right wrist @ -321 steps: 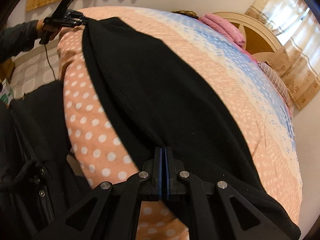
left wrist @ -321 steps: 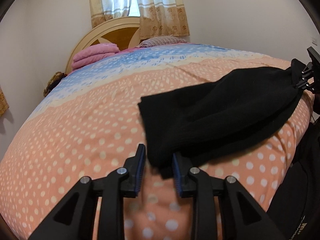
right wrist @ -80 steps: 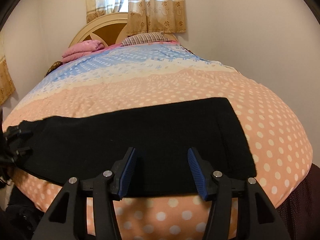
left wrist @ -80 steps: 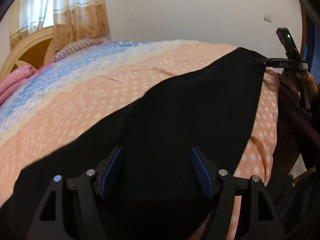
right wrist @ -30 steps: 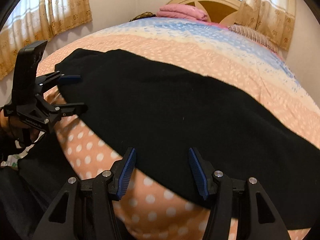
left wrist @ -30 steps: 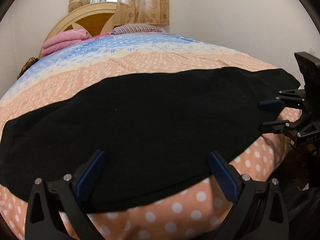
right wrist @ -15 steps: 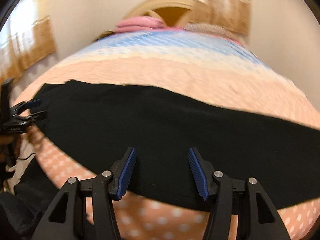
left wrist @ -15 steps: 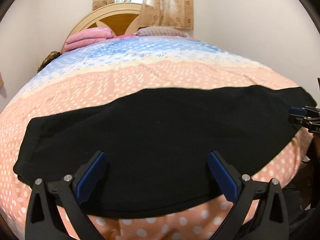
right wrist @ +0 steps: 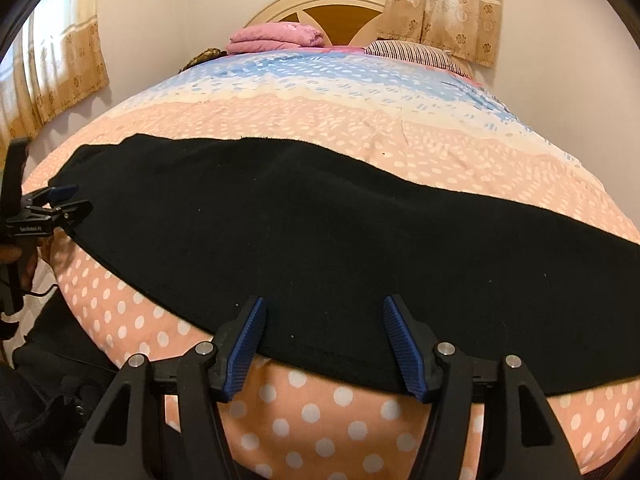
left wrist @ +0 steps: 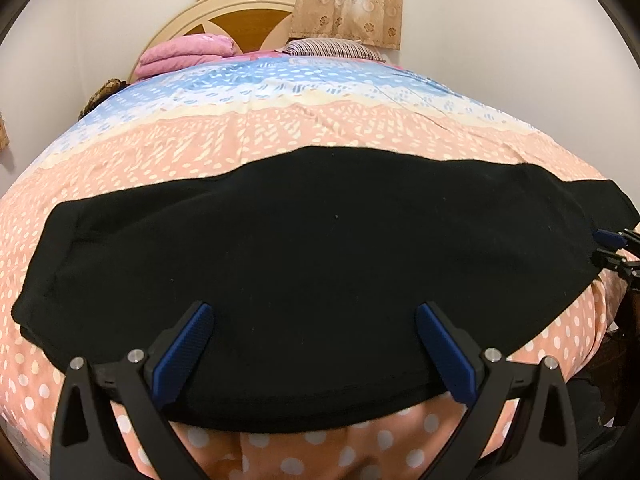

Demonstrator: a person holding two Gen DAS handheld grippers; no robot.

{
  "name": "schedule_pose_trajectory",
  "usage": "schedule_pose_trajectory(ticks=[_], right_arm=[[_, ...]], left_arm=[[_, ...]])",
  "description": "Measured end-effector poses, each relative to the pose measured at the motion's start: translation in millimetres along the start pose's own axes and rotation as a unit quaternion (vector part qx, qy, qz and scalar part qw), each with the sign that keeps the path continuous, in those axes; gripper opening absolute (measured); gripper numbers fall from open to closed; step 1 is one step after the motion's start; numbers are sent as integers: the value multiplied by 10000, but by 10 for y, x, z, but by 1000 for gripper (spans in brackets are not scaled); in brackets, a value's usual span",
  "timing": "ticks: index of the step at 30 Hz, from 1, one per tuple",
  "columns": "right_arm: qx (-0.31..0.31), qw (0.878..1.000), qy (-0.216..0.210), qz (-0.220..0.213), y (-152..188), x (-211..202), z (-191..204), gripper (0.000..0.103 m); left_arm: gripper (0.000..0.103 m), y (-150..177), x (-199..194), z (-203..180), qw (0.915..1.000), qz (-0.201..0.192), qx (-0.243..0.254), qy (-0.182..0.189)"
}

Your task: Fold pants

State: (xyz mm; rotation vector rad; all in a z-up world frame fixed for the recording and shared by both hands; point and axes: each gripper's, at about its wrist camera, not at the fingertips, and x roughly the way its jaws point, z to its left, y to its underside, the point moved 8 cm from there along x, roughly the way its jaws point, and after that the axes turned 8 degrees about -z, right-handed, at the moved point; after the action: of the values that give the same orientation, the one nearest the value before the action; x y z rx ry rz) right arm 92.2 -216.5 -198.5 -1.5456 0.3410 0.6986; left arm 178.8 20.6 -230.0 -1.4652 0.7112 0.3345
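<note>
The black pants (left wrist: 320,256) lie flat in a long band across the near part of the bed; they also show in the right wrist view (right wrist: 320,232). My left gripper (left wrist: 314,344) is open wide and empty, hovering over the pants' near edge. My right gripper (right wrist: 322,342) is open and empty at the near edge too. The right gripper shows at the right edge of the left wrist view (left wrist: 606,248), by the pants' right end. The left gripper shows at the left edge of the right wrist view (right wrist: 60,202), by the left end.
The bed has a peach polka-dot and blue sheet (left wrist: 280,136). Folded pink blankets (left wrist: 184,54) and a striped pillow (left wrist: 332,46) lie by the headboard (right wrist: 348,4). Curtains (right wrist: 52,60) hang behind. Dark clothing (right wrist: 48,408) lies beside the bed's near side.
Both grippers let go of the pants, which now lie spread flat. Both views swung to face the headboard, and the left gripper's jaws opened wider.
</note>
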Motion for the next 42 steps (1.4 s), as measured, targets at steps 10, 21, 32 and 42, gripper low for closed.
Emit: schedule_pose_trajectory(ticks=[10,21,32,42], right_arm=[[1154,9859,692,-990,-177,-752,-1017,63],[3326,9208,1501,-1376,219,-1380,-2687,62],[3990,9070,517,-1247,371,-1237,-2742,49],[4286,8951,209,-1215,467,-1137,-2717,46]], left_arm=[[103,-256,-237,645,9937,-601,-70,-947],[103,-13,-223,1662,9754,-547,-981,-1899],[103,49,-199,1689,9740,-539,-976,-1974],[103,57,-191,1702,9743,-531,-979,-1956]])
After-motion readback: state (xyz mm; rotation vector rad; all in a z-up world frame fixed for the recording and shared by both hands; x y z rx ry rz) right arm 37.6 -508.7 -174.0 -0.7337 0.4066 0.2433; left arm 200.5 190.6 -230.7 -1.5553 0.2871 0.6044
